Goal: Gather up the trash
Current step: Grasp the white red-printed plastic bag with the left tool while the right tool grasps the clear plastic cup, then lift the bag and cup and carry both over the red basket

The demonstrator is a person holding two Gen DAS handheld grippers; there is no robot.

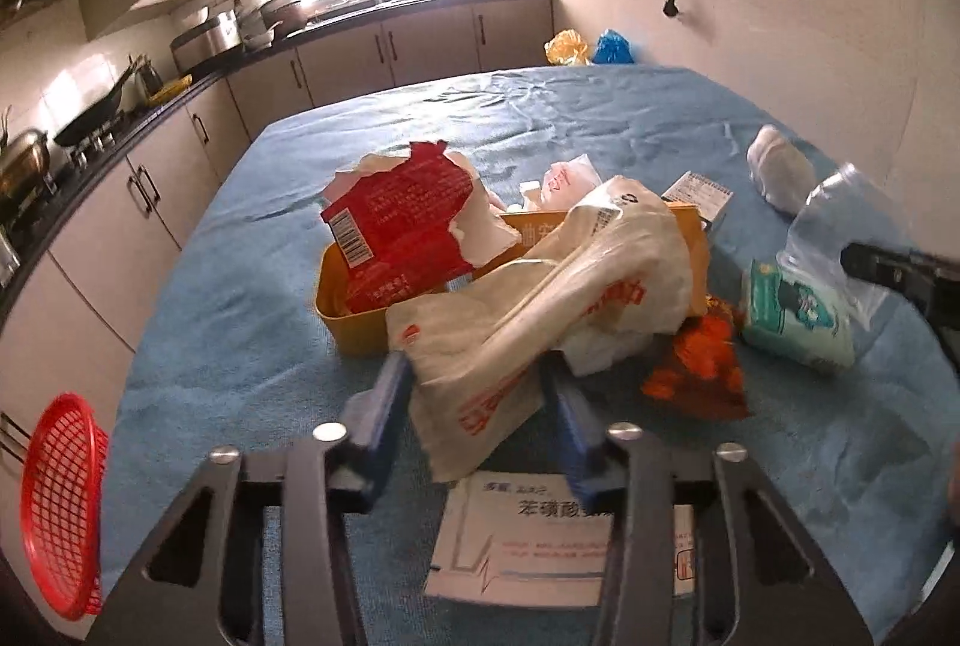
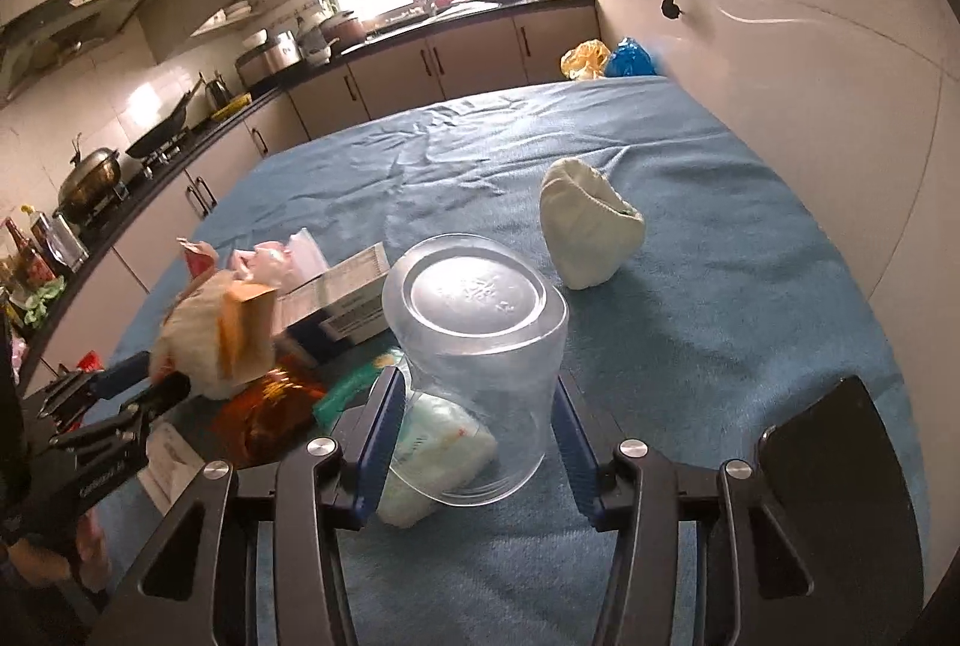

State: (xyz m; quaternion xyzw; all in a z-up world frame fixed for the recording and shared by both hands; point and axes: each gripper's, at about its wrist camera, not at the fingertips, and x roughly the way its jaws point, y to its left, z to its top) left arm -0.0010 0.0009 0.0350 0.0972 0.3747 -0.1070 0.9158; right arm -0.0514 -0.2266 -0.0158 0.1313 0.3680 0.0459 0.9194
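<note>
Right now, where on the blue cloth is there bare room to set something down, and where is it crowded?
Free: the far half of the blue cloth beyond the white bundle, and the strip between the yellow tray and the red basket. Crowded: around the tray, where the white plastic bag, orange wrapper, tissue pack and clear cup cluster.

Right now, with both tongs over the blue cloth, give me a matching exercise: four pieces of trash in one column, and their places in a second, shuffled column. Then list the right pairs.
Things
1. white plastic bag
2. clear plastic cup
3. torn red wrapper
4. crumpled white wad

Places
A. lying alone on the blue cloth, apart from the pile
B. standing in the yellow box
C. between the fingers of the right tongs, tipped on its side
D. draped over the yellow box, its end between the fingers of the left tongs

Pairs: 1-D, 2-C, 3-B, 4-A
</note>
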